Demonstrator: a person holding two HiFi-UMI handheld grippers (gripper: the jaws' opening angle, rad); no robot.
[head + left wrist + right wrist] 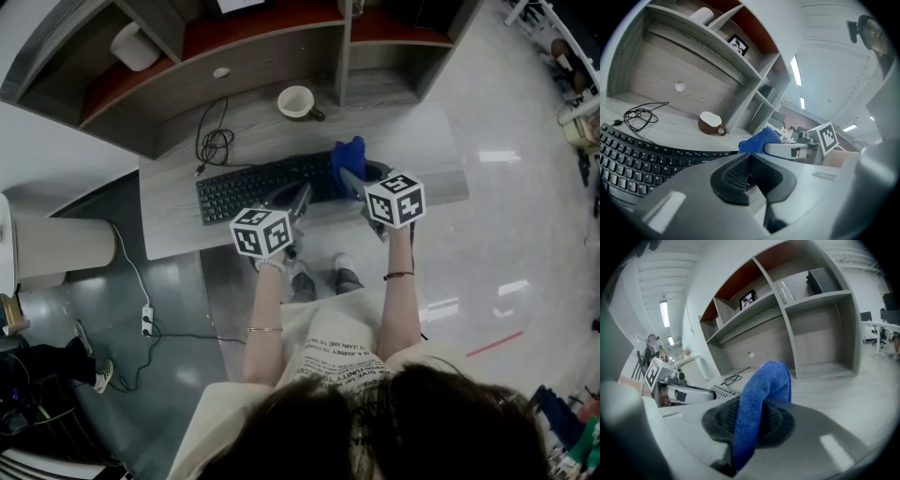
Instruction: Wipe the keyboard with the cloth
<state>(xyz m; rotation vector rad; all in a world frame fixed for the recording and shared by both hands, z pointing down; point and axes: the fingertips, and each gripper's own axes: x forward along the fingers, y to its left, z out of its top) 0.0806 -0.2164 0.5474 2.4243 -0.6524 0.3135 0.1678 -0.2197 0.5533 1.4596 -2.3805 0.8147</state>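
Now the right hand-held gripper (749, 423) pinches the cloth (769, 380); left hand-held gripper (749, 174) closed, empty.

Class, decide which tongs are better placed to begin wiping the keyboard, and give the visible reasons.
Right. The right tongs are shut on the blue cloth near the right end of the keyboard. The left tongs are shut on nothing, so they would first need the cloth.

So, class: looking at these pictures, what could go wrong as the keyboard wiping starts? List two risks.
1. The right claw pinches only a fold of the blue cloth; dragging across the keyboard might pull it free.
2. The mug stands behind the keyboard; a long sweep could knock it.
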